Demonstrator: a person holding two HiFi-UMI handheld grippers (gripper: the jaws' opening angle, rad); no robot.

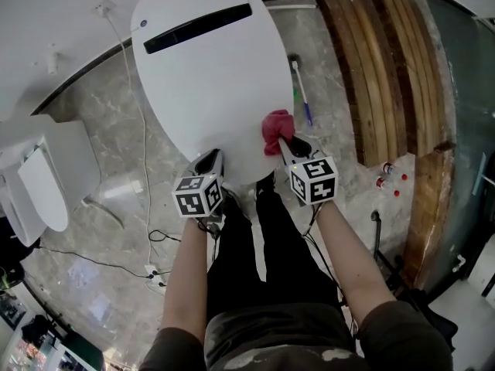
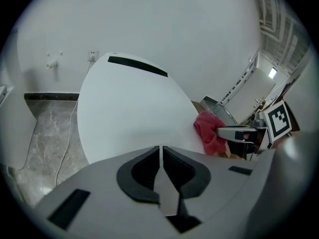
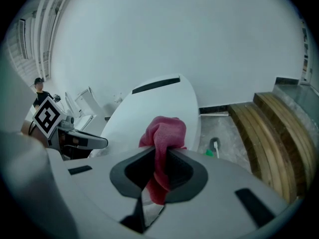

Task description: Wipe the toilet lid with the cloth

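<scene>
The right claw (image 1: 286, 144) gripped the cloth (image 1: 276, 127) at the toilet lid's (image 1: 209, 76) near edge, ready for wiping; the left claw (image 1: 209, 159) was closed and empty.

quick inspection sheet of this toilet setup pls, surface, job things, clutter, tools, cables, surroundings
surface: white toilet lid, closed, no marks seen
job's things: red cloth at the lid's front right edge
clutter: long-handled brush lying on the floor right of the toilet; small red-topped items by the wood
grippers: left tool shut, nothing in it, at the lid's front edge; right tool shut on the cloth
cables: thin white cable running down the floor left of the toilet; black cable near a power strip
surroundings: marble-look floor, wooden steps at right, spare toilet seat at left
</scene>
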